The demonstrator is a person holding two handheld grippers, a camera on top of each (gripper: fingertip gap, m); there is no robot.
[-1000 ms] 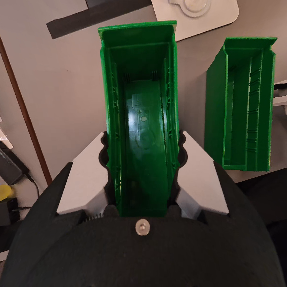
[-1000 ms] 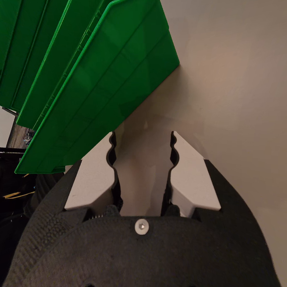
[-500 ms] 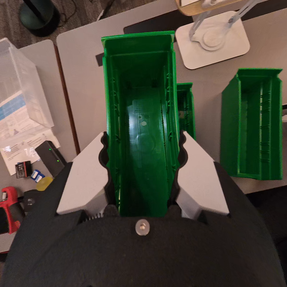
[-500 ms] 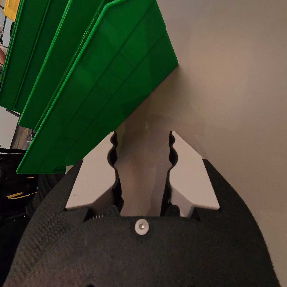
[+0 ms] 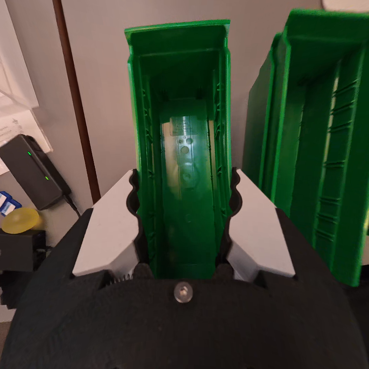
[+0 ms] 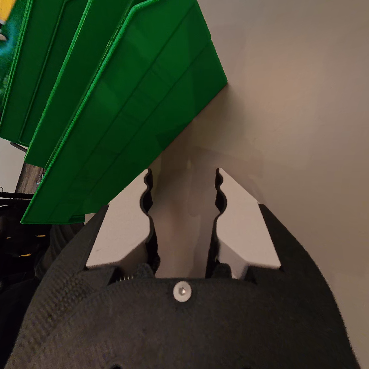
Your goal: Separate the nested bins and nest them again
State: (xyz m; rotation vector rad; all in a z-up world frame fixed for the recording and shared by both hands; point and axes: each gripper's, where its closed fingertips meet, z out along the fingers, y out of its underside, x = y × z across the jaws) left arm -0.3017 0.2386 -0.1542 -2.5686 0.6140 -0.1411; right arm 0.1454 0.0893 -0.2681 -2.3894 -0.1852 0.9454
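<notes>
My left gripper [image 5: 184,169] is shut on a long green bin [image 5: 183,123], one finger on each side wall near its open end; I look down into the empty bin. More green bins [image 5: 319,139] stand on the grey table just to its right, seemingly one nested in another. My right gripper [image 6: 183,169] is open and empty, low over the table [image 6: 279,119]. In the right wrist view a green bin [image 6: 139,119] lies just left of the gripper's left finger, with more green bins [image 6: 60,79] behind it.
Left of the held bin there is a dark brown strip [image 5: 75,99] between tabletops, a black box with green lights [image 5: 34,171], a yellow round piece [image 5: 20,219] and clear plastic with papers [image 5: 12,79]. A white base [image 5: 345,4] shows at the top right.
My left gripper rose high over the table with the bin, then came down low again beside the other bins. My right gripper has hardly moved and stays open.
</notes>
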